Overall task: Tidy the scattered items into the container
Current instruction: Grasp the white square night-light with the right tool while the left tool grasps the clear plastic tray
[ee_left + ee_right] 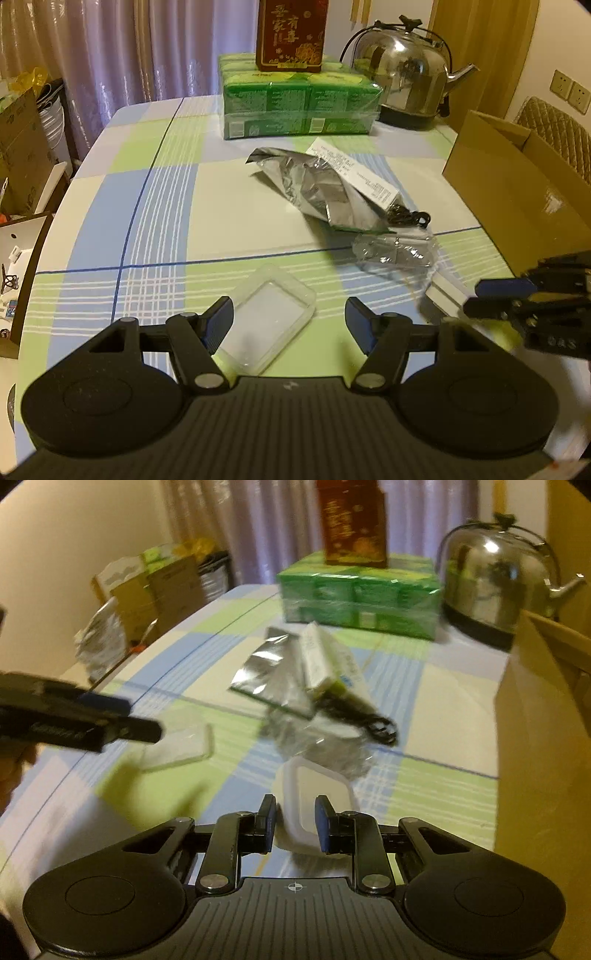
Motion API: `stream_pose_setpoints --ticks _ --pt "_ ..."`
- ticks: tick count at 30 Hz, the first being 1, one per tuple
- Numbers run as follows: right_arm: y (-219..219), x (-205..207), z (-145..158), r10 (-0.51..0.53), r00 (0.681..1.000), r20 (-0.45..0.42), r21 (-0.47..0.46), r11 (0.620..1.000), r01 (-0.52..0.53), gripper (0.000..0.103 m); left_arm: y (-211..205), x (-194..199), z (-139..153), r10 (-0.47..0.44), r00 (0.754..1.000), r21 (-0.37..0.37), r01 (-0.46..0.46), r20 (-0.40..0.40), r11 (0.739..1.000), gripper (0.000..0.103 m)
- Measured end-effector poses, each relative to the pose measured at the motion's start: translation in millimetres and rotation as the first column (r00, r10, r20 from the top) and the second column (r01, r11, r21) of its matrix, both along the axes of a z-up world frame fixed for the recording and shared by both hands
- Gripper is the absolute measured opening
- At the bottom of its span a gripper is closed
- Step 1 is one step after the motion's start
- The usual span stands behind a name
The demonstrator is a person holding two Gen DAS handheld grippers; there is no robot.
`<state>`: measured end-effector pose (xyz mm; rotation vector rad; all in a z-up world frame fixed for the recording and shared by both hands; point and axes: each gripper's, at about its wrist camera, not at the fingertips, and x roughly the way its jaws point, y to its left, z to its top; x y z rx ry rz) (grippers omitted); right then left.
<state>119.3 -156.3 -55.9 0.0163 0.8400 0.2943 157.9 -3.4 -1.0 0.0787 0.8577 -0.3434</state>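
My left gripper (289, 314) is open just above the checked tablecloth, and a clear plastic lid (271, 321) lies flat between its fingers, not gripped. From the right wrist view the left gripper (142, 718) hovers over that clear lid (177, 747). My right gripper (295, 819) is shut on the near end of a white plastic box (314, 794); the right gripper (476, 297) enters the left wrist view from the right, at the white box (445, 295). A silver foil bag (325, 184) with a white label, a black cable (408, 218) and crumpled clear wrap (395, 251) lie mid-table. An open cardboard box (517, 184) stands at the right.
At the table's back are a green wrapped pack (299, 103) with a red box (291, 33) on top, and a steel kettle (406, 74). Cartons and clutter (22, 155) stand beyond the left edge. A padded chair back (554, 129) is behind the cardboard box.
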Motion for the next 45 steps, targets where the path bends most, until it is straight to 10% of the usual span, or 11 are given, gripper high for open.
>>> stream_pose_setpoints --ticks 10,12,14,26,38,45 --pt "-1.1 -4.7 5.8 0.017 0.999 0.035 0.044 0.999 -0.018 0.024 4.0 2.9 -8.1 0.018 0.999 0.014 -0.018 -0.027 1.000 0.062" --pt "-7.5 -2.4 7.5 -0.024 0.999 0.037 0.069 0.997 0.021 0.059 4.6 3.6 -8.1 0.014 1.000 0.016 -0.014 -0.027 1.000 0.063" --pt "-15.5 0.0 6.3 -0.074 0.997 0.018 0.108 0.992 0.072 0.070 7.5 5.1 -8.9 0.012 0.999 0.020 -0.011 -0.029 1.000 0.067" --pt "-37.4 19.5 -18.9 -0.182 0.966 -0.184 0.272 0.935 0.228 0.070 25.0 14.3 -14.9 0.008 0.999 0.039 -0.006 -0.044 0.999 0.069" --pt "-17.5 17.9 -24.6 -0.139 0.980 -0.144 0.162 0.973 0.162 0.063 2.4 22.1 -33.3 -0.175 0.984 0.203 0.179 -0.035 0.963 0.077" --pt "-7.1 10.8 -18.4 -0.086 0.992 -0.095 0.083 0.992 0.094 0.063 0.5 37.5 -43.8 -0.197 0.977 0.172 0.208 -0.077 0.963 0.076"
